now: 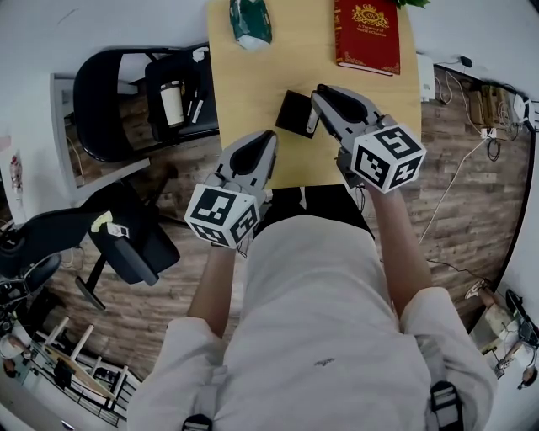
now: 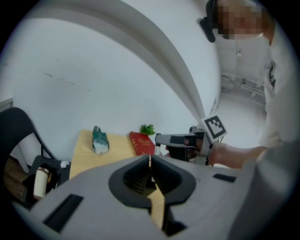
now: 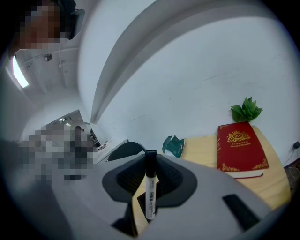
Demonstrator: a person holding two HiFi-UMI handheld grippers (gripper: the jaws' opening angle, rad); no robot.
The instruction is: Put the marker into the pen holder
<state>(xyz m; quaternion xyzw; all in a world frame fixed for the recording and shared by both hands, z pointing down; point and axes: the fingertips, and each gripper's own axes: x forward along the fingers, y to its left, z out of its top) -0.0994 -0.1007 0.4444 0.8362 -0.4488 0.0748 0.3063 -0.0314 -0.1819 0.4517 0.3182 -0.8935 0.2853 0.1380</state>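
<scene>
My right gripper (image 1: pixel 317 94) is shut on a white marker (image 1: pixel 312 123) with a black cap. It hovers over the near part of the wooden table (image 1: pixel 253 84), just right of the black pen holder (image 1: pixel 294 114). In the right gripper view the marker (image 3: pixel 150 187) stands upright between the jaws of the right gripper (image 3: pixel 151 161), cap on top. My left gripper (image 1: pixel 268 137) is shut and holds nothing. It sits at the table's near edge, left of the holder. In the left gripper view the left gripper's (image 2: pixel 150 161) jaws meet, and the right gripper (image 2: pixel 161 139) shows beyond them.
A red book (image 1: pixel 367 35) lies at the table's far right, a green pouch (image 1: pixel 250 22) at the far left. A small plant (image 3: pixel 246 110) stands behind the book. Black chairs (image 1: pixel 118 101) stand left of the table, one bearing a white cup (image 1: pixel 172 103).
</scene>
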